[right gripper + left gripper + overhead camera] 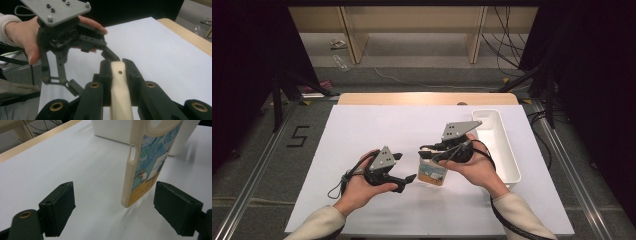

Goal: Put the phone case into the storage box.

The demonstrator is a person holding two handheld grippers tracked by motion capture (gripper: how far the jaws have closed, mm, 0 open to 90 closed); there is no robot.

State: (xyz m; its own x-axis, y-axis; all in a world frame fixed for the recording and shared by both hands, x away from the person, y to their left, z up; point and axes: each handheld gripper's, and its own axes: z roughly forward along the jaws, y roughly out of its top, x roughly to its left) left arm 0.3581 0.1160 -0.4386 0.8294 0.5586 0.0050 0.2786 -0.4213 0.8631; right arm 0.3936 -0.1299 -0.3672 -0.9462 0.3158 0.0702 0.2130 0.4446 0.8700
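In the high view, left of centre, the left gripper (404, 170) hangs with its jaws spread; in the left gripper view the phone case (150, 162) stands between its pads (58, 207) without touching either. At the middle of the frame the case (433, 172) is held upright just above the white table sheet (362, 135), pinched along its top edge by the right gripper (117, 63), whose jaws press on both faces. The case looks light, thin and somewhat flexible, with a smooth printed back that may slip; the cream side rails seem the firmest place to grip. To the right lies a white tray (504, 150); beyond the sheet come the wooden table edge (427, 98) and pale shelving.
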